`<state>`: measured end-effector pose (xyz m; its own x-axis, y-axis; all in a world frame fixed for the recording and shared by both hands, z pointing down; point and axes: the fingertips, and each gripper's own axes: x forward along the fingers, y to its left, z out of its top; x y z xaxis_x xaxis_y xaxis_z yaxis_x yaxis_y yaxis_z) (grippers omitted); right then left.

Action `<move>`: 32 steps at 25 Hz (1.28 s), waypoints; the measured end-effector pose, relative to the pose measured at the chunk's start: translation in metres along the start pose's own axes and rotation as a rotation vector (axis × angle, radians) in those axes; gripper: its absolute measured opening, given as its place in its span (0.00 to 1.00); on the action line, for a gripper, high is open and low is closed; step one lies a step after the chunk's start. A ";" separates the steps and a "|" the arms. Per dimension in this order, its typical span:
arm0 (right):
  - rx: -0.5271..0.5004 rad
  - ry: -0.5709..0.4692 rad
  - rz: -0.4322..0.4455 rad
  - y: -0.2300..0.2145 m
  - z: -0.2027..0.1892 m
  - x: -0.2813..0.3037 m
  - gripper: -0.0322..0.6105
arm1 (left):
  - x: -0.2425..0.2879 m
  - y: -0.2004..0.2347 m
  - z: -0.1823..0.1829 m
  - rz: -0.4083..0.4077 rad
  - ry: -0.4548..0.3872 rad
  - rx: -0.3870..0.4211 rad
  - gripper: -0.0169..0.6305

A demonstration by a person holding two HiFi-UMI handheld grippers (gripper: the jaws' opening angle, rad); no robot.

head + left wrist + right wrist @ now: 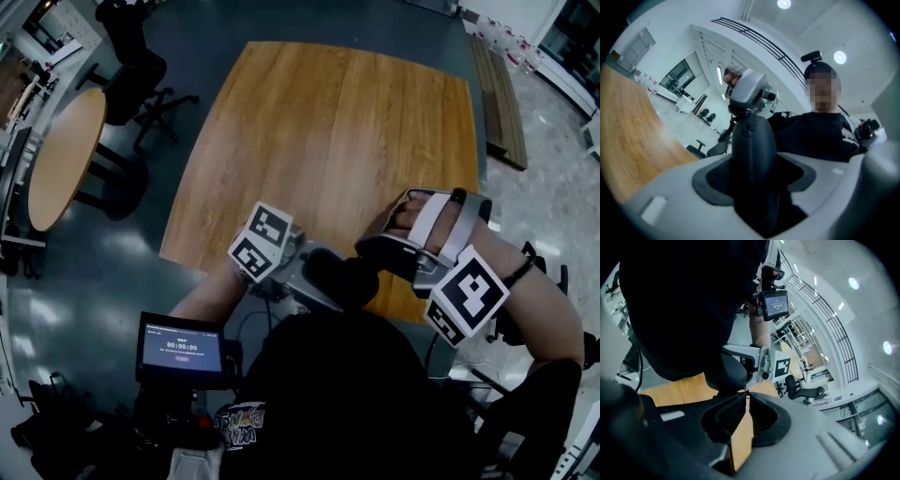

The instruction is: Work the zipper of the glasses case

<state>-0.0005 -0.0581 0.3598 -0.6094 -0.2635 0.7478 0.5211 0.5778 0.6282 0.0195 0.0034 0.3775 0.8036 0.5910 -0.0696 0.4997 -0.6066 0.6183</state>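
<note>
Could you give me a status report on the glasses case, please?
Left gripper clamped on glasses case, over the table edge. Right gripper pinched shut on its zipper pull. Nothing in the way.

Glasses case (342, 278): one counted
Grippers (314, 274) (367, 251): two counted
Marker cubes (261, 241) (466, 295): two counted
Square tables (337, 131): one counted
Round tables (61, 155): one counted
</note>
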 end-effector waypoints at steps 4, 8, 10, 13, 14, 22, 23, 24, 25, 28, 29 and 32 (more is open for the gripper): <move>-0.056 0.056 -0.076 -0.005 -0.004 -0.004 0.09 | 0.006 0.000 0.013 -0.029 -0.048 0.005 0.46; -0.057 0.076 -0.158 -0.010 -0.013 -0.013 0.09 | 0.001 0.000 0.028 -0.082 -0.191 -0.049 0.44; -0.058 0.088 -0.193 -0.013 -0.015 -0.016 0.09 | -0.006 -0.002 0.033 -0.101 -0.253 -0.076 0.43; -0.085 0.121 -0.251 -0.019 -0.019 -0.016 0.09 | -0.015 -0.001 0.037 -0.118 -0.331 -0.105 0.43; -0.088 0.129 -0.267 -0.021 -0.020 -0.016 0.09 | -0.017 -0.001 0.039 -0.119 -0.361 -0.109 0.43; -0.080 0.127 -0.318 -0.028 -0.020 -0.018 0.08 | -0.027 0.004 0.047 -0.077 -0.459 -0.095 0.43; -0.088 0.127 -0.329 -0.028 -0.019 -0.019 0.08 | -0.029 0.004 0.047 -0.074 -0.462 -0.092 0.43; -0.103 0.131 -0.342 -0.029 -0.018 -0.020 0.08 | -0.030 0.004 0.048 -0.076 -0.471 -0.094 0.43; -0.123 0.139 -0.352 -0.029 -0.017 -0.020 0.08 | -0.030 0.003 0.049 -0.084 -0.485 -0.102 0.43; -0.189 0.161 -0.358 -0.027 -0.014 -0.023 0.07 | -0.028 0.000 0.051 -0.133 -0.522 -0.142 0.43; -0.185 0.147 -0.348 -0.025 -0.013 -0.024 0.07 | -0.025 -0.001 0.050 -0.133 -0.508 -0.140 0.43; -0.055 0.027 -0.308 -0.019 -0.009 -0.033 0.09 | -0.017 -0.001 0.042 -0.014 -0.346 -0.024 0.43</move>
<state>0.0148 -0.0675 0.3254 -0.7281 -0.4403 0.5254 0.3465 0.4249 0.8363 0.0186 -0.0286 0.3450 0.8610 0.3813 -0.3366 0.5067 -0.5850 0.6333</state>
